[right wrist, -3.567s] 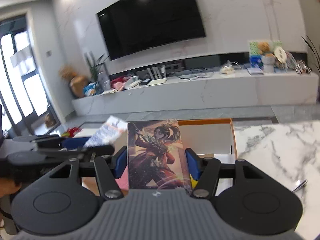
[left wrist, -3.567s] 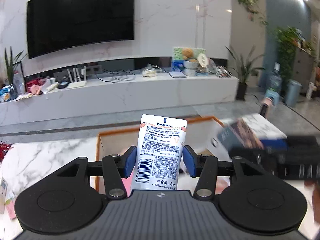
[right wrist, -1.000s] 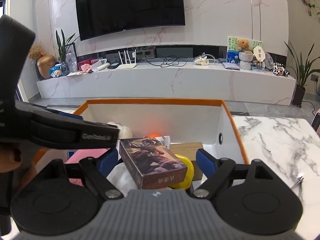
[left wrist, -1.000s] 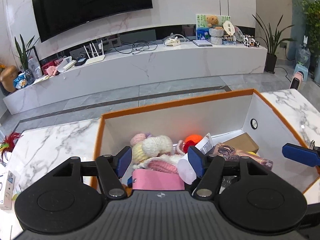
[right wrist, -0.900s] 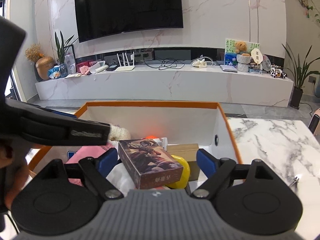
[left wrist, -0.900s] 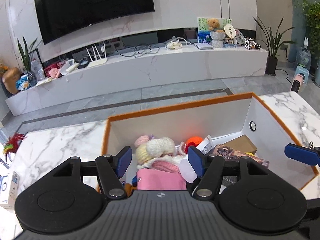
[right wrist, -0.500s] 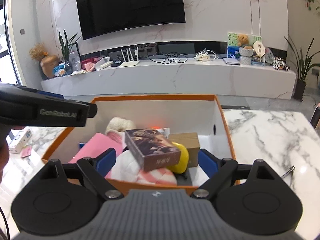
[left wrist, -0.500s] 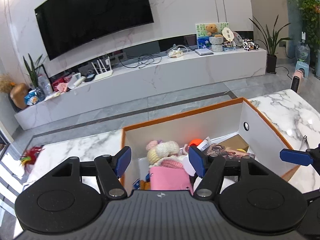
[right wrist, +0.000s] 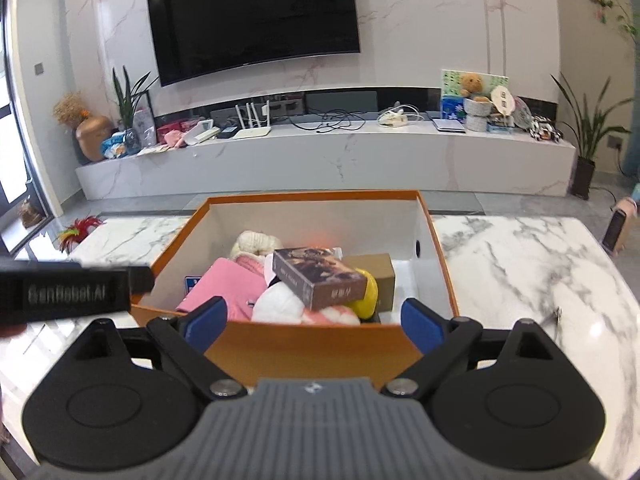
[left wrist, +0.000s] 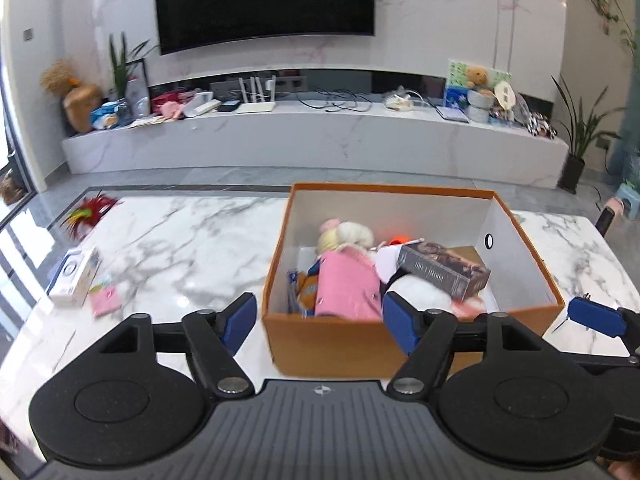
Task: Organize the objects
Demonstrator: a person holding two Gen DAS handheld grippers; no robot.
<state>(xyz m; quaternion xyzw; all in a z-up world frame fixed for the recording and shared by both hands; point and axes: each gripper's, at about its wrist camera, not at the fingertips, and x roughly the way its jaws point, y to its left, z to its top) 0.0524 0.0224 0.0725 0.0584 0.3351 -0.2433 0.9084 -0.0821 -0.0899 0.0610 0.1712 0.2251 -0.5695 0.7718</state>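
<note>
The marble table lies bare left and right of the orange box, which stands at its middle. A white carton and pink notes sit well left of the box. Inside, the illustrated card box lies tilted atop soft toys. Left gripper and right gripper hover near the box's front wall, jaws spread wide, holding nothing.
</note>
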